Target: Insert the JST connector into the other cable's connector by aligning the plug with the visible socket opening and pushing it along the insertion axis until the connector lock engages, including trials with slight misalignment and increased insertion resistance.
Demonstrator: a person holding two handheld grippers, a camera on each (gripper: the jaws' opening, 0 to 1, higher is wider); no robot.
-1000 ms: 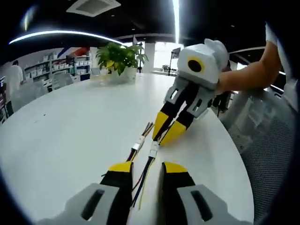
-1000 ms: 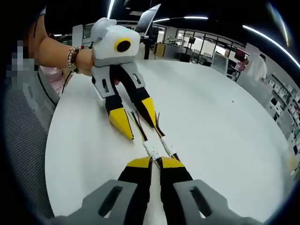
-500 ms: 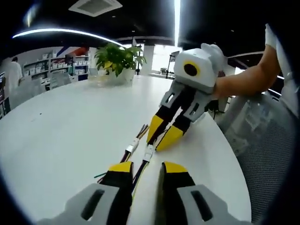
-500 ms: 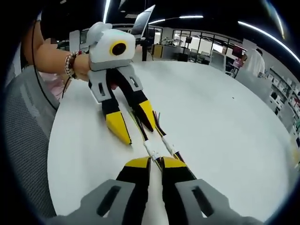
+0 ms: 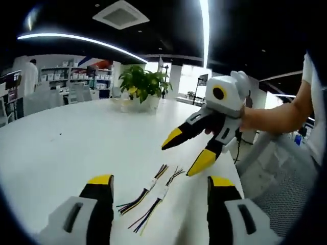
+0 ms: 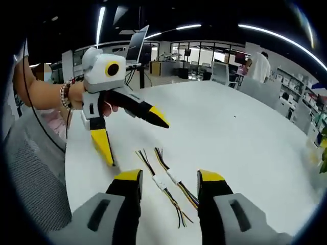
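Note:
Two short bundles of coloured wires, each with a small white JST connector, lie side by side and apart on the white table (image 5: 61,148). In the left gripper view the connectors are the left one (image 5: 152,182) and the right one (image 5: 164,192). My left gripper (image 5: 159,181) hovers open just short of them, its jaws wide and holding nothing. The right gripper (image 5: 181,158), held by a hand, hangs open above the table beyond the cables. In the right gripper view both connectors (image 6: 160,182) (image 6: 172,178) lie between the open jaws of my right gripper (image 6: 169,176). Beyond them the left gripper (image 6: 137,142) is spread open.
A potted plant (image 5: 140,84) stands at the far side of the table. A grey mesh chair (image 5: 286,173) sits past the table's curved edge, beside the person's arm (image 5: 276,115). A laptop (image 6: 135,48) is at the table's far end. Office desks fill the background.
Both grippers have opened, let go of the cables and lifted back from them. The two cables now lie loose on the table.

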